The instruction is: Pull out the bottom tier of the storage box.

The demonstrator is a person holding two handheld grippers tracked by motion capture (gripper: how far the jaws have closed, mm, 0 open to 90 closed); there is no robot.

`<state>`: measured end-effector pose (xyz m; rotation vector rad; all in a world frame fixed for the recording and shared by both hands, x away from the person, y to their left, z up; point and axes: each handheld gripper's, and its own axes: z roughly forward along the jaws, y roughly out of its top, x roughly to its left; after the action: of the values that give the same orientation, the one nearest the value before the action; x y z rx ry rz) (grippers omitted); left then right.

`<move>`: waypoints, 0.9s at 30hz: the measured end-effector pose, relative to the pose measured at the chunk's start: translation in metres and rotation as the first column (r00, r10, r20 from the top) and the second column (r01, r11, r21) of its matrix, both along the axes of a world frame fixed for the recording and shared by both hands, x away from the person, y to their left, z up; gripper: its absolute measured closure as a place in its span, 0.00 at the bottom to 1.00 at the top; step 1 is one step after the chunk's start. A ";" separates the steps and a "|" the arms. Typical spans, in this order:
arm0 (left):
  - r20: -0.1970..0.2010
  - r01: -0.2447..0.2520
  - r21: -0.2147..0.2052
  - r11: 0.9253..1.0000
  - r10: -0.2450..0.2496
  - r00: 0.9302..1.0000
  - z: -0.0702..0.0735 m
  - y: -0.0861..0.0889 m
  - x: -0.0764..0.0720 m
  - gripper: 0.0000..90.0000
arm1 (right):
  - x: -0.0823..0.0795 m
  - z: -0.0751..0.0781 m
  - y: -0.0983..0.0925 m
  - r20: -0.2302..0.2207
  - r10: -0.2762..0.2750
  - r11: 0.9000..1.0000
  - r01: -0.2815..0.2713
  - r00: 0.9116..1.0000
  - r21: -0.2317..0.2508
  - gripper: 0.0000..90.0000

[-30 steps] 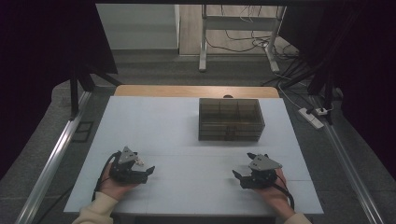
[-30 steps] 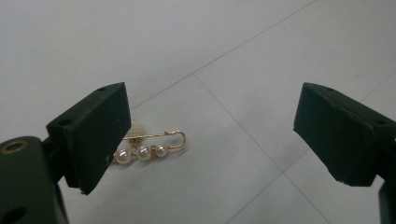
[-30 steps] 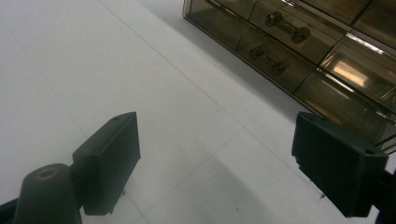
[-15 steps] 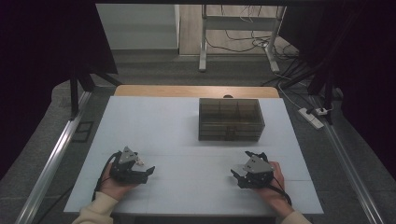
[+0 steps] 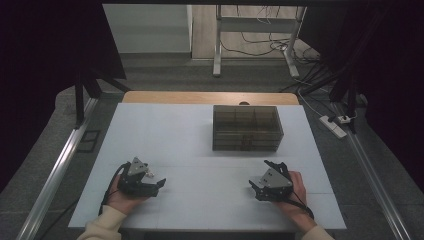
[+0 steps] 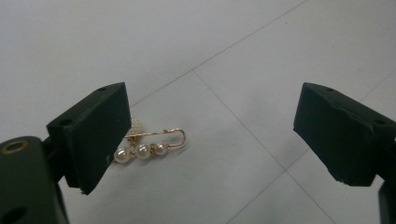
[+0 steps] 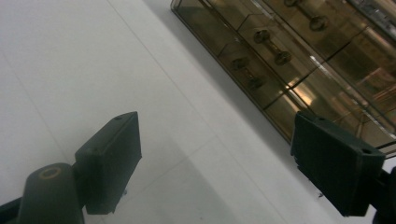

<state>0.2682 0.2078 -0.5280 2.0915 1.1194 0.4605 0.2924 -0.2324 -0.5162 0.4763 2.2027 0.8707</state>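
Earring [image 6: 148, 143] half hidden behind wide-apart left gripper [image 6: 212, 135] jaw

White worktop [image 5: 200, 135] crossed by thin grey seams; smoky brown translucent drawer box [image 5: 246, 128] (gold knobs inside); gold pin [image 6: 149, 143] strung with white pearls; black gripper jaws.

No words, nos. or signs are showing anywhere that can be read. Nothing is printed on the white tabletop [image 5: 190, 135], on the clear brown box [image 5: 246, 128] near its far edge, or on the black gripper parts. The little gold pin w/ pearls [image 6: 149, 144] isn't carrying any letters either. Things on the floor past the table are looking too small and dark to read.
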 end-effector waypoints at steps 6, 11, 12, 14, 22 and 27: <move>0.001 -0.002 -0.001 1.000 0.002 1.000 0.000 0.001 0.000 0.11 | 0.001 0.000 0.002 0.032 -0.002 1.000 0.003 0.999 -0.031 0.18; -0.001 -0.001 0.000 1.000 0.001 1.000 0.000 0.000 0.000 0.11 | 0.000 0.000 0.003 0.053 0.007 0.998 -0.004 0.999 -0.062 0.19; -0.001 -0.001 0.000 1.000 0.001 1.000 0.000 0.000 0.000 0.11 | 0.000 0.000 0.004 0.060 0.008 0.998 -0.004 0.998 -0.068 0.19; -0.002 -0.002 -0.002 1.000 0.002 1.000 0.000 0.000 0.000 0.11 | 0.000 -0.001 0.005 0.068 0.011 0.997 -0.006 0.998 -0.075 0.20; -0.007 0.002 -0.001 1.000 -0.002 1.000 -0.001 0.000 0.001 0.11 | 0.000 -0.001 0.007 0.091 0.018 0.994 -0.008 0.996 -0.109 0.21; -0.011 0.002 0.002 1.000 -0.002 1.000 -0.001 0.000 0.001 0.11 | 0.001 -0.002 0.009 0.107 0.023 0.991 -0.009 0.994 -0.134 0.21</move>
<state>0.2697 0.2076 -0.5293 2.0988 1.1230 0.4496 0.2934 -0.2234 -0.5181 0.3395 2.1504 0.7347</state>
